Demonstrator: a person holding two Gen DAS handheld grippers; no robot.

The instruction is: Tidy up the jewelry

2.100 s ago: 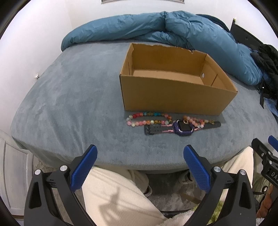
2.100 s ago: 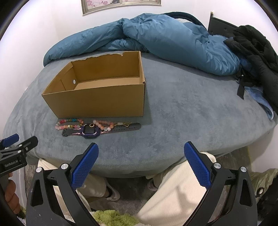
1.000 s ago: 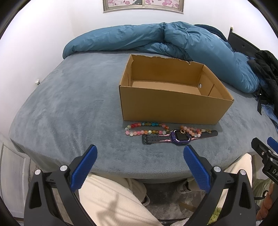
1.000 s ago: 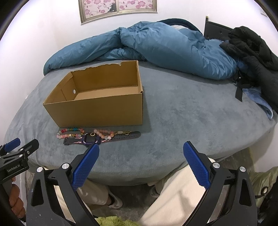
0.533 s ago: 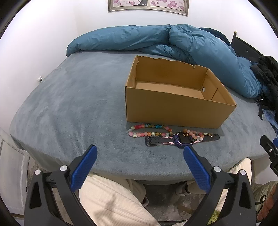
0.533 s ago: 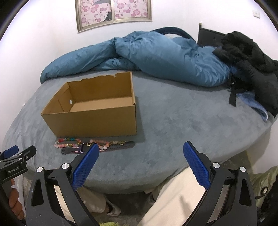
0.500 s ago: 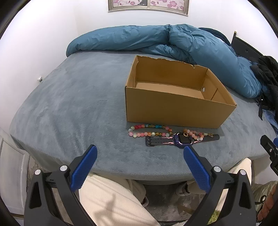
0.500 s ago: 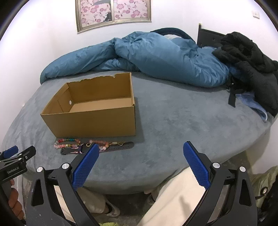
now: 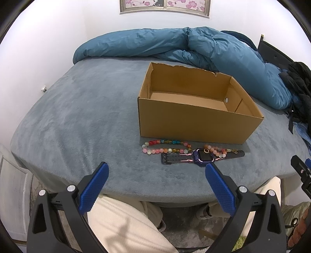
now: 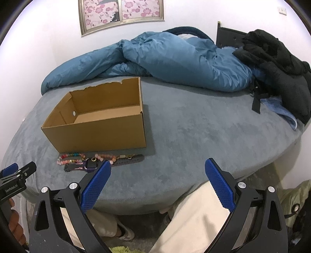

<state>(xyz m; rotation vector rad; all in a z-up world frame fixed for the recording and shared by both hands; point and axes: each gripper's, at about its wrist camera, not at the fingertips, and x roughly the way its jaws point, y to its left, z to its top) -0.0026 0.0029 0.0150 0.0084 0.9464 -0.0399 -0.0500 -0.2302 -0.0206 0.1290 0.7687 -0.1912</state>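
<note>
An open, empty cardboard box [image 9: 196, 120] [image 10: 97, 134] stands on the grey-blue bed. Just in front of it lie a multicoloured bead bracelet [image 9: 165, 146] [image 10: 71, 158], a pink bead bracelet [image 9: 217, 152] [image 10: 106, 157] and a purple watch with a black strap [image 9: 202, 156] [image 10: 91, 165]. My left gripper [image 9: 156, 172] is open and empty, held above the near edge of the bed, short of the jewelry. My right gripper [image 10: 157, 172] is open and empty, near the bed edge, to the right of the watch.
A crumpled blue duvet [image 9: 175, 44] [image 10: 165, 58] lies along the back of the bed. A black jacket [image 10: 278, 64] lies at the right. A framed flower picture [image 10: 121, 13] hangs on the wall. The person's legs in cream trousers [image 9: 124, 223] are below the bed edge.
Both grippers have risen and tilted up, so the jewelry and box sit lower in view and the wall picture shows. Nothing on the bed moved. Both jaws stayed open.
</note>
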